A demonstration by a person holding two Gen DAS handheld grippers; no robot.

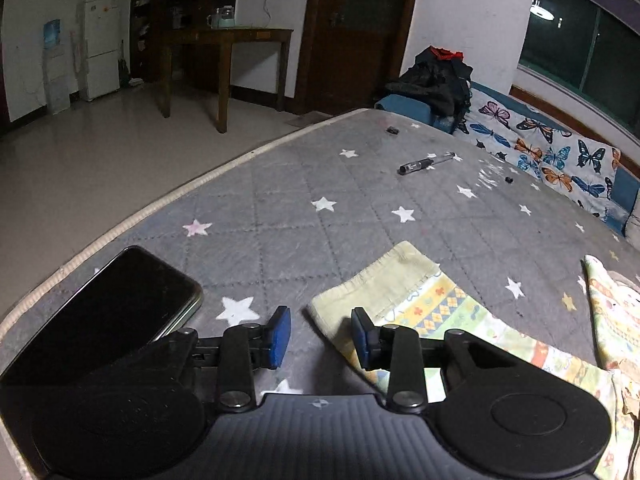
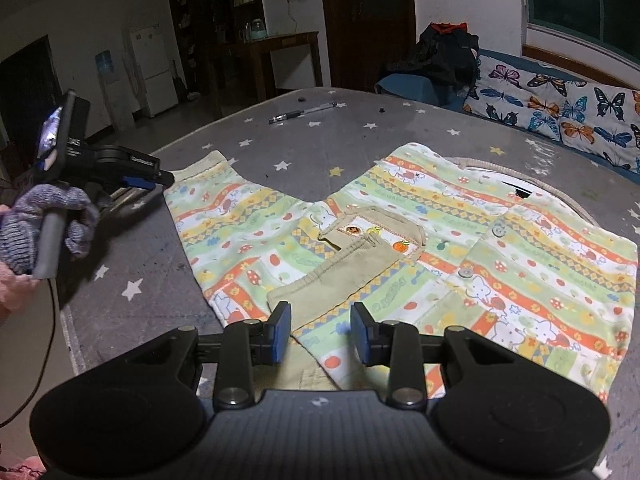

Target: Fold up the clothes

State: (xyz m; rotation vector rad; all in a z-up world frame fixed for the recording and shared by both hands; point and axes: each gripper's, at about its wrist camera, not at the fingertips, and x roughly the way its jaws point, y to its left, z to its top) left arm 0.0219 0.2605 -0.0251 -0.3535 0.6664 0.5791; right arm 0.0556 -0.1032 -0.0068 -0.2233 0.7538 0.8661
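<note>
left claw [image 1: 321, 334] open over patterned shirt [image 2: 460, 240] sleeve

Brightness: dim indoor light, night-dark window [image 2: 580, 4].
Source: a ceiling lamp, seen only as a reflection [image 1: 543, 11] in the glass.
Shadows: soft, under the gripper bodies on the bed [image 1: 280, 184].
Glare: faint sheen on the phone [image 1: 120, 308] edge.
Distortion: strong fisheye bending, dark corners.
Sharpness: foreground fairly crisp; far room grainy and murky.

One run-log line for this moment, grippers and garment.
left gripper: open, at sleeve cuff | right gripper: open, over patterned baby top | top: flat on mattress
</note>
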